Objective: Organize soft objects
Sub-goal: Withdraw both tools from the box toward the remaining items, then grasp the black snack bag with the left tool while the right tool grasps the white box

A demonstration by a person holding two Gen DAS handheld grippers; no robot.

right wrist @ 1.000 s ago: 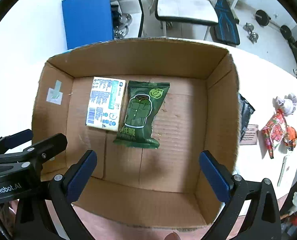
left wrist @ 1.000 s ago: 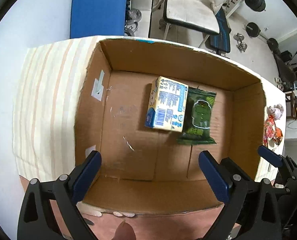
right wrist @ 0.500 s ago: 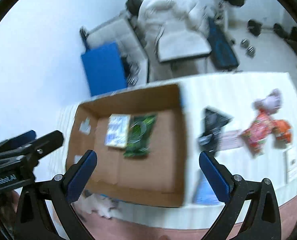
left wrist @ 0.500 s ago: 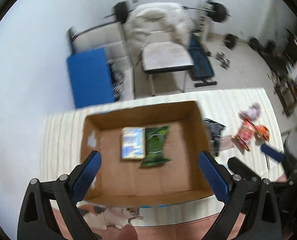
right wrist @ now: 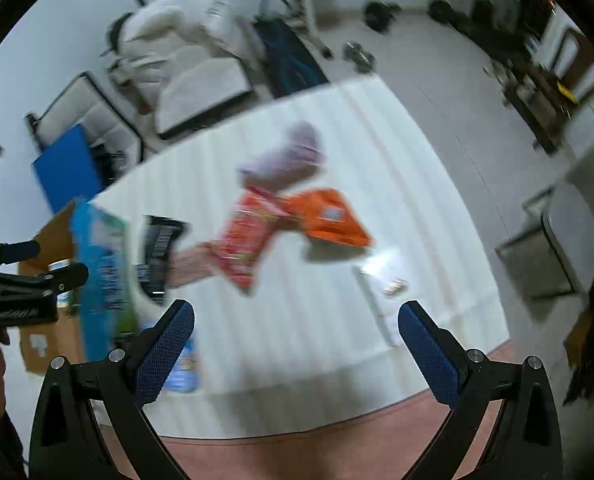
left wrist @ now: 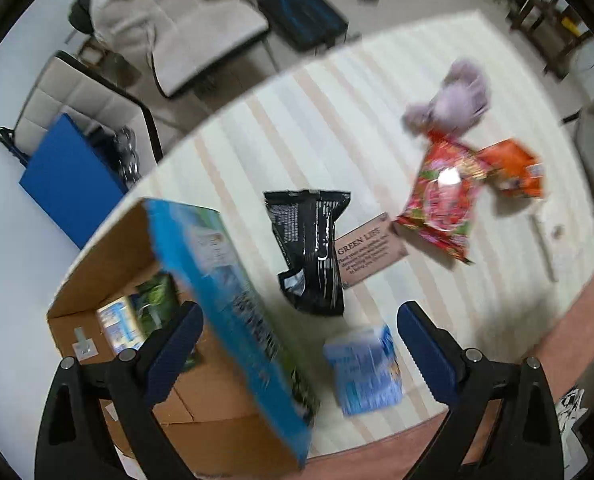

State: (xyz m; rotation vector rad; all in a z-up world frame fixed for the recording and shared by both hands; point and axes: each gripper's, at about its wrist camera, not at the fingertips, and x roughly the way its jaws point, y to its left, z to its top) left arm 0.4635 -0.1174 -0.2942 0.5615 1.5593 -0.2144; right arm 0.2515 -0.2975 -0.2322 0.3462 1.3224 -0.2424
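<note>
Both the left gripper [left wrist: 297,330] and the right gripper [right wrist: 295,330] hang spread and empty. The box [left wrist: 225,420] sits at seven o'clock; loose packets lie outside it. Nearest is the blue pack [left wrist: 363,372] at six, the black bag [left wrist: 311,248] just beyond. Judging so, drop squarely over one packet and pinch its middle, not a floppy edge.
</note>
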